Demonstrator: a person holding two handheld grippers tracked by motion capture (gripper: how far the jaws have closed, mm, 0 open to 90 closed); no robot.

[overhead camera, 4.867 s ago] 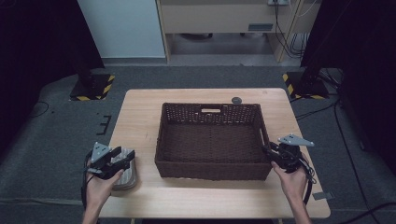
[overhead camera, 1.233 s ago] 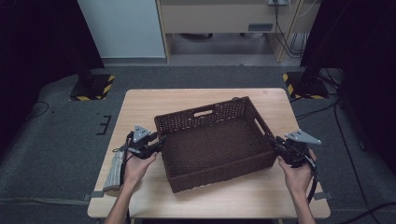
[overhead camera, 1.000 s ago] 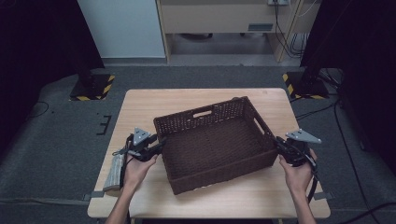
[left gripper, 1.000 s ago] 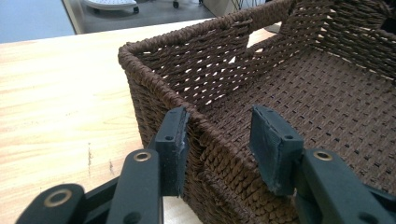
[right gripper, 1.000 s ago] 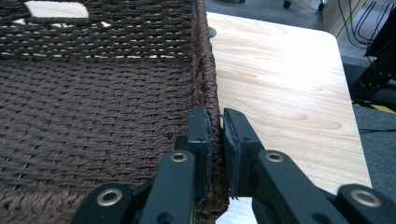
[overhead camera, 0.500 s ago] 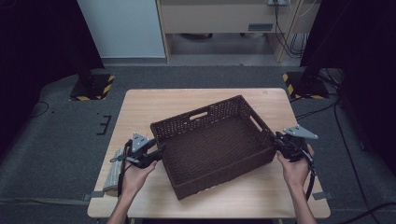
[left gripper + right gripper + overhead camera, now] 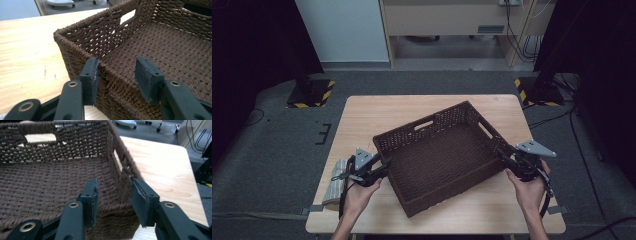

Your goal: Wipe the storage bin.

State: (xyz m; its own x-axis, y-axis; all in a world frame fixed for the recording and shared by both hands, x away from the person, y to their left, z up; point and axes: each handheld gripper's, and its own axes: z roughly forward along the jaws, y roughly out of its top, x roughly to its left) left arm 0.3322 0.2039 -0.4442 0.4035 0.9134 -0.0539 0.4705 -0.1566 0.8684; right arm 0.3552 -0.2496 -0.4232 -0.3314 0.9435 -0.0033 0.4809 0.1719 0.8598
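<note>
Basket (image 7: 444, 152) sat skewed on the table (image 7: 377, 112), my left tongs (image 7: 117, 75) and right tongs (image 7: 113, 195) both straddling its rim, agape, unclamped; straightening seemingly remained.

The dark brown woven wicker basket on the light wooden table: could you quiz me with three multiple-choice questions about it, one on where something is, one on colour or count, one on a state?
1. Where does the left hand-held gripper meet the dark brown woven wicker basket?
A. near a corner of its rim
B. the basket floor
C. under it

2. How many hand-held grippers are at the basket?
A. one
B. two
C. three

3. What is in the basket?
A. towels
B. fruit
C. nothing

Answers: 1 A, its jaws straddle the rim by a corner. 2 B, the right hand-held gripper is on the opposite wall. 3 C, only bare weave shows.
</note>
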